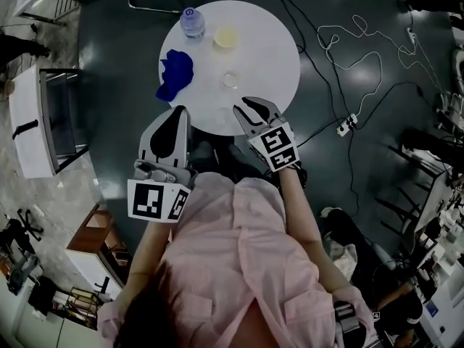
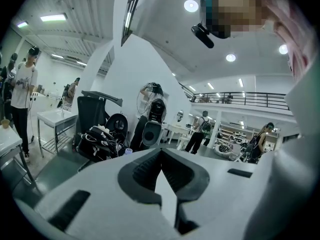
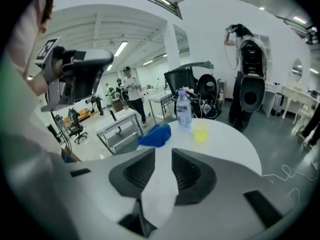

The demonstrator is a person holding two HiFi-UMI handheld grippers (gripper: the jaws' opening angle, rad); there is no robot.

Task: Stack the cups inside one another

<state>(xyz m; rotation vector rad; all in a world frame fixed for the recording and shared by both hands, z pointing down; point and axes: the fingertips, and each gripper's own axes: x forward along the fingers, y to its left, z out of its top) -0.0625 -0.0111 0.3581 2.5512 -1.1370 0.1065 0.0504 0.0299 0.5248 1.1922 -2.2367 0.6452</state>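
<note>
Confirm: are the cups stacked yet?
Not stacked: the yellow cup and the clear cup stand apart on the white table.

In the head view the near edge of the counter point(image 1: 279, 46) is hidden under the left hand-held gripper point(image 1: 179, 113) and the right hand-held gripper point(image 1: 250, 106). The clear cup point(image 1: 230, 80) is small and faint there, so whether it is one cup or several nested cannot be told. In the left gripper view that gripper's own body covers the counter top, and of the bottle point(image 2: 128, 151) only the cap peeks over it. In the right gripper view the blue cloth point(image 3: 156, 135) is cut along its lower edge by a jaw, and the near counter lies behind the gripper body.
</note>
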